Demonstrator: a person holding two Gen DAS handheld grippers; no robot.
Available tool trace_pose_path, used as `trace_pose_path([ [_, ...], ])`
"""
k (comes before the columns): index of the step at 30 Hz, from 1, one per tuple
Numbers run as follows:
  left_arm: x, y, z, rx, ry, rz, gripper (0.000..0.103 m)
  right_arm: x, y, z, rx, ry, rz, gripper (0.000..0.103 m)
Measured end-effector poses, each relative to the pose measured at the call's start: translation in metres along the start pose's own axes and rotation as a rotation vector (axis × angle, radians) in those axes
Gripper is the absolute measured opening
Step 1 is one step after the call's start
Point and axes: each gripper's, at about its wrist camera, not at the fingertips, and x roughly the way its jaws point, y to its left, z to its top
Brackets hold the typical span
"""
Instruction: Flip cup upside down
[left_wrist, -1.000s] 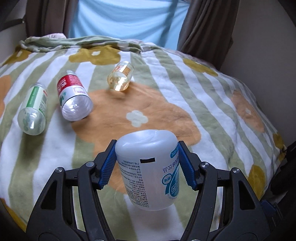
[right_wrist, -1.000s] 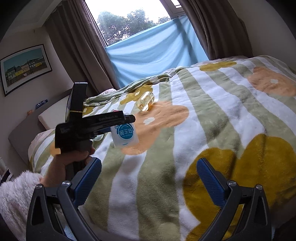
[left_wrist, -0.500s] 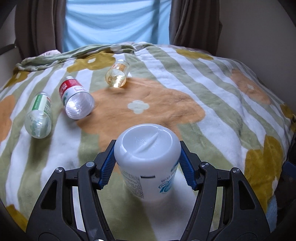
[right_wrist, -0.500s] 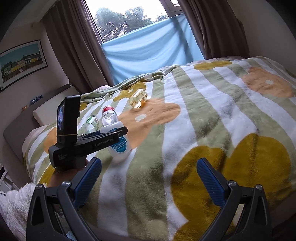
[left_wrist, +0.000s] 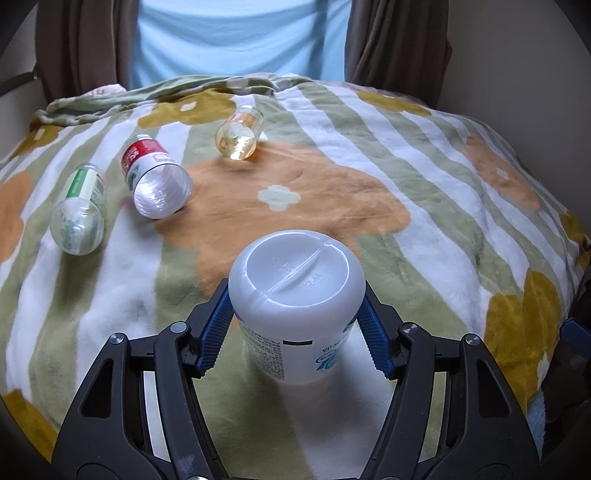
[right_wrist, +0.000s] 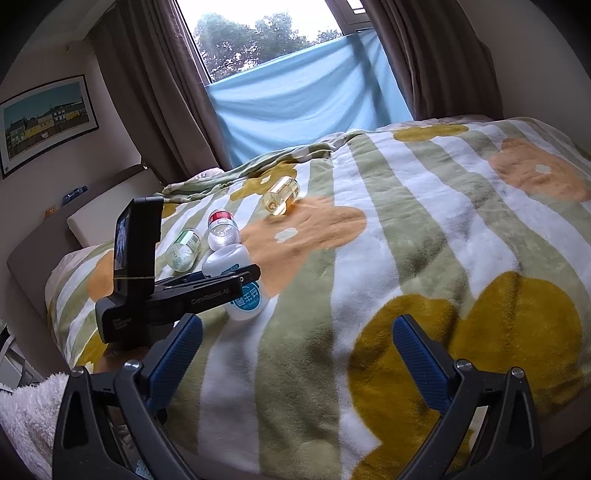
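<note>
A white plastic cup (left_wrist: 297, 295) with a blue printed label stands upside down on the striped flower blanket (left_wrist: 424, 206), base up. My left gripper (left_wrist: 295, 332) holds its blue pads against the cup's two sides, though a thin gap may show at the left pad. The cup also shows in the right wrist view (right_wrist: 236, 275), with the left gripper (right_wrist: 207, 286) around it. My right gripper (right_wrist: 295, 354) is open and empty above the blanket's near part.
Three clear cups lie on their sides on the blanket: a green-labelled one (left_wrist: 77, 214), a red-labelled one (left_wrist: 157, 181) and a yellowish one (left_wrist: 238, 134). Curtains and a blue cloth hang behind the bed. A wall stands at the right.
The left gripper has turned the cup from tilted in the air to base up and lowered it onto the blanket. The right gripper stayed open and hardly moved.
</note>
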Motion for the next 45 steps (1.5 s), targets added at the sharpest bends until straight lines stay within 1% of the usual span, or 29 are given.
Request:
trace_pose_path([
  [2, 0.0, 0.0, 0.001, 0.002, 0.004, 0.031, 0.087, 0.001, 0.001, 0.0, -0.004, 0.003, 0.0, 0.103],
  [4, -0.004, 0.0, 0.001, 0.008, -0.02, 0.049, 0.097, 0.003, 0.001, 0.0, -0.007, 0.006, 0.0, 0.103],
  [5, -0.006, 0.0, 0.002, 0.01, -0.031, 0.045, 0.099, 0.003, 0.002, 0.0, -0.01, 0.007, 0.0, 0.103],
  [7, -0.008, 0.0, 0.004, 0.015, -0.036, 0.04, 0.1, 0.004, 0.002, -0.001, -0.013, 0.009, 0.001, 0.103],
  [10, -0.007, -0.001, 0.007, 0.027, -0.031, 0.047, 0.1, 0.005, 0.003, -0.001, -0.015, 0.011, 0.002, 0.103],
  [14, -0.01, -0.003, 0.008, 0.019, -0.041, 0.038, 0.1, 0.007, 0.004, -0.001, -0.02, 0.012, 0.003, 0.103],
  [18, -0.015, -0.008, 0.011, 0.037, -0.052, 0.031, 0.1, 0.009, 0.006, 0.0, -0.027, 0.013, -0.002, 0.103],
  [22, -0.027, -0.01, 0.015, 0.054, -0.071, 0.028, 0.1, 0.008, 0.009, 0.001, -0.037, 0.012, -0.004, 0.103],
  [26, -0.047, -0.007, 0.019, 0.055, -0.1, 0.015, 0.1, 0.004, 0.016, 0.005, -0.061, 0.003, -0.007, 0.103],
  [29, -0.07, -0.003, 0.025, 0.056, -0.123, 0.018, 0.1, -0.001, 0.024, 0.012, -0.088, -0.008, -0.013, 0.103],
  [31, -0.093, 0.002, 0.031, 0.049, -0.145, 0.027, 0.1, -0.006, 0.031, 0.02, -0.108, -0.024, -0.016, 0.103],
  [36, -0.163, 0.022, 0.04, 0.018, -0.267, 0.078, 0.103, -0.025, 0.054, 0.052, -0.172, -0.093, -0.043, 0.103],
  [39, -0.2, 0.036, 0.04, 0.005, -0.344, 0.089, 0.103, -0.033, 0.072, 0.074, -0.207, -0.118, -0.092, 0.103],
  [45, -0.245, 0.057, 0.042, -0.029, -0.421, 0.133, 0.103, -0.05, 0.101, 0.104, -0.247, -0.227, -0.149, 0.103],
])
